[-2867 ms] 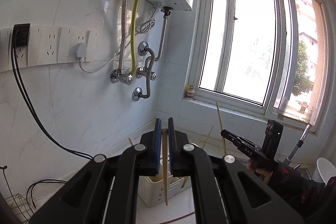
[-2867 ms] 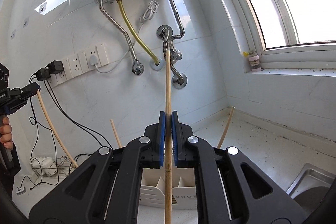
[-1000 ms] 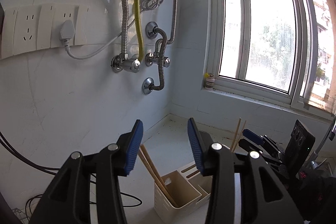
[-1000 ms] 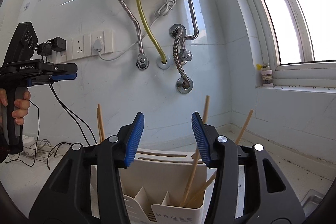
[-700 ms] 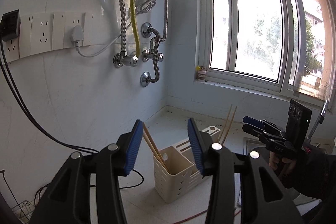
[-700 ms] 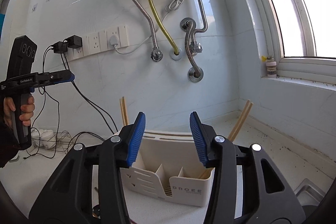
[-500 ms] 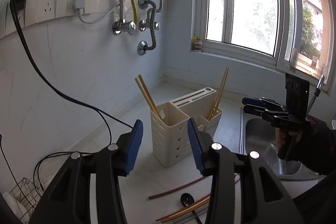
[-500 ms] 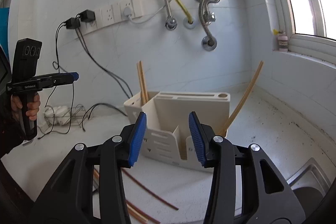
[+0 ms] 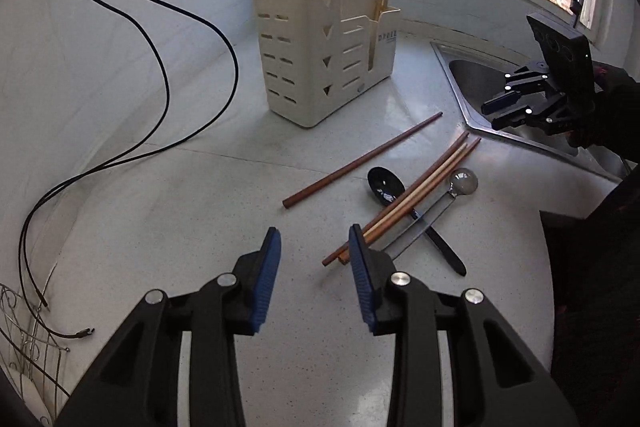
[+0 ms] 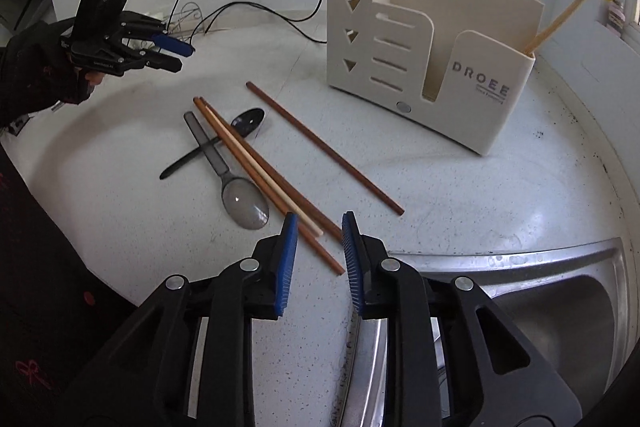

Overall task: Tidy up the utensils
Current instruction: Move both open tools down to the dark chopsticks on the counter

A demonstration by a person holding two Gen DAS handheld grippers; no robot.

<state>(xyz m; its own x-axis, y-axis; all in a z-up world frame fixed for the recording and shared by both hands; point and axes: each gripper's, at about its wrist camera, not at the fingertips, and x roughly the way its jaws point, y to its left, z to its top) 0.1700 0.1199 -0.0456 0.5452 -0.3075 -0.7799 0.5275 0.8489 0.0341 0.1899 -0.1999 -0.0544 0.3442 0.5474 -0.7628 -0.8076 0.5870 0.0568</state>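
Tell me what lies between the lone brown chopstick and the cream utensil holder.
Nothing: in both wrist views only bare speckled countertop separates the lone brown chopstick from the cream utensil holder.

The left wrist view is taken from above the surface [image 9: 160, 211], angled downward and forward toward the cream utensil holder [image 9: 320, 51] in the back corner, with the sink [image 9: 472, 75] at its right. The right wrist view is taken from over the sink [image 10: 560, 291] edge, angled down toward the same holder [image 10: 420, 59] from its opposite side. The loose chopsticks [image 9: 404, 203] [image 10: 264, 179] and spoons are shared by both views, and each gripper is seen in the other's frame.
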